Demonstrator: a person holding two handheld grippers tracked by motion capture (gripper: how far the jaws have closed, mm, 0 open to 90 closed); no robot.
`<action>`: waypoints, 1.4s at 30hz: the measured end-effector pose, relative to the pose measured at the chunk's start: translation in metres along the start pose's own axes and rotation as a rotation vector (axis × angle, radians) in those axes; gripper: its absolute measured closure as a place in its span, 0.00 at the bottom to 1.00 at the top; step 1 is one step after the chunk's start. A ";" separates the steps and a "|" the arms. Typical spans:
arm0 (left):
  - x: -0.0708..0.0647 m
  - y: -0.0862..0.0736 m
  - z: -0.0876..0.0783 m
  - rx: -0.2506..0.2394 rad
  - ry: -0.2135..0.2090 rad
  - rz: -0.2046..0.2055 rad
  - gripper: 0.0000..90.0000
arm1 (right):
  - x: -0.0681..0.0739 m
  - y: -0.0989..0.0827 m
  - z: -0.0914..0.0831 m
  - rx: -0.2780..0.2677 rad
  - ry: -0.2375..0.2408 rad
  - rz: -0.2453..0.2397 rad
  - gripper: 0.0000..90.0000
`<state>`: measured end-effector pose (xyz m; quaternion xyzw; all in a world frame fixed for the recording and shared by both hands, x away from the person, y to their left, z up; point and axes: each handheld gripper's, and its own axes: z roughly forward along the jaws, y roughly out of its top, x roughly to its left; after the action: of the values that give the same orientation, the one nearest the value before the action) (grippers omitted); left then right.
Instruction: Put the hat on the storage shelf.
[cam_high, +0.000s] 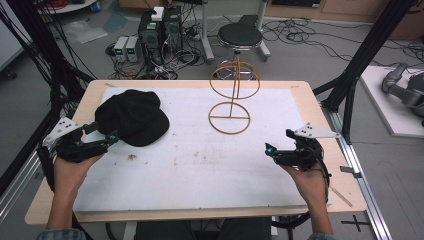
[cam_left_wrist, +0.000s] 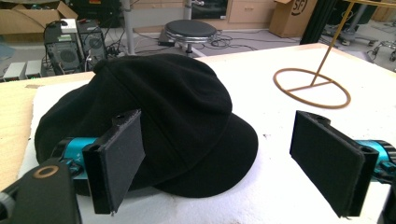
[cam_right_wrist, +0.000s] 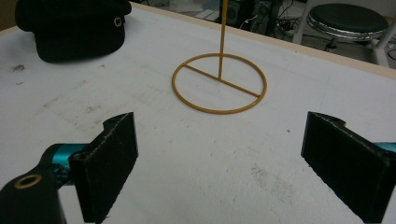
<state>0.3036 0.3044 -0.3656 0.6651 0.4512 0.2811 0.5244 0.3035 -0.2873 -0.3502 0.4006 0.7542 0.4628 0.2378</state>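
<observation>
The black cap (cam_left_wrist: 154, 116) lies just ahead of my left hand-held gripper (cam_left_wrist: 224, 163), jaws apart; wire stand (cam_high: 232, 95) beyond; right hand-held gripper (cam_right_wrist: 224, 168) likewise apart.

High view: above, facing forward-down. Gripper views: low, close either side of black cap (cam_high: 132, 116); shared wire stand (cam_left_wrist: 312, 87).

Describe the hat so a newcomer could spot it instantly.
On the white mat covering the wooden table, look at the far left area, just ahead of the left gripper. The black cap lies there: soft, dark fabric with a short brim, unlike the gold wire stand beside it.
</observation>
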 end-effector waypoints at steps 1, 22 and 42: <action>0.000 0.000 0.000 -0.001 -0.001 0.001 0.20 | 0.000 0.000 0.000 0.000 0.000 0.000 0.12; 0.016 0.013 0.004 -0.016 0.011 0.007 0.20 | -0.002 -0.002 -0.001 0.001 0.000 0.015 0.12; 0.050 0.029 0.042 -0.030 0.045 -0.007 0.20 | 0.001 -0.005 0.001 0.021 0.001 0.002 0.12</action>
<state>0.3703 0.3294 -0.3554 0.6489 0.4609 0.3008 0.5253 0.3013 -0.2874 -0.3548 0.4036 0.7587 0.4553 0.2327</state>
